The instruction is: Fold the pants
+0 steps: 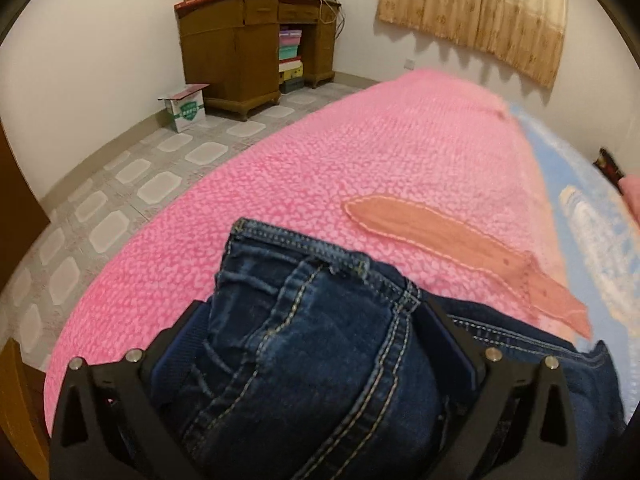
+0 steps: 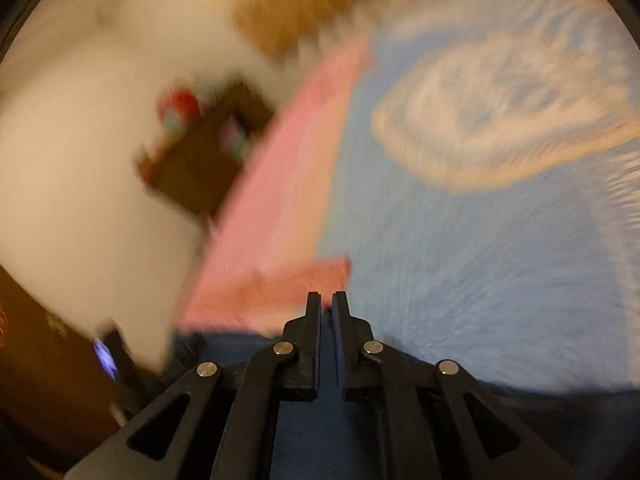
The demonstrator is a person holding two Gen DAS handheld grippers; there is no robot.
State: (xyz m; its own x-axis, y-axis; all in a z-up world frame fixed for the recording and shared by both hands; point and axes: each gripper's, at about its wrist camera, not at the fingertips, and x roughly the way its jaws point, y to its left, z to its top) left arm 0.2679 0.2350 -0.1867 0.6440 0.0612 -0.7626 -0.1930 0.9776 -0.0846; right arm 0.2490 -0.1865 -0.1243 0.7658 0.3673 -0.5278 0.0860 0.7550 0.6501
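While the left tool (image 1: 316, 344) clamps a thick bunch of the pants (image 1: 304, 360) above the bed (image 1: 320, 160), the right tool (image 2: 327, 304) sits nearly closed, its grip unclear; the bunched denim could slip free.

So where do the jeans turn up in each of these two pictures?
Left wrist: jeans fill the bottom centre, bunched between the left claw's fingers.
Right wrist: only a blurred dark blue strip at lower left, behind the right claw.
Shared landmark: pink blanket.
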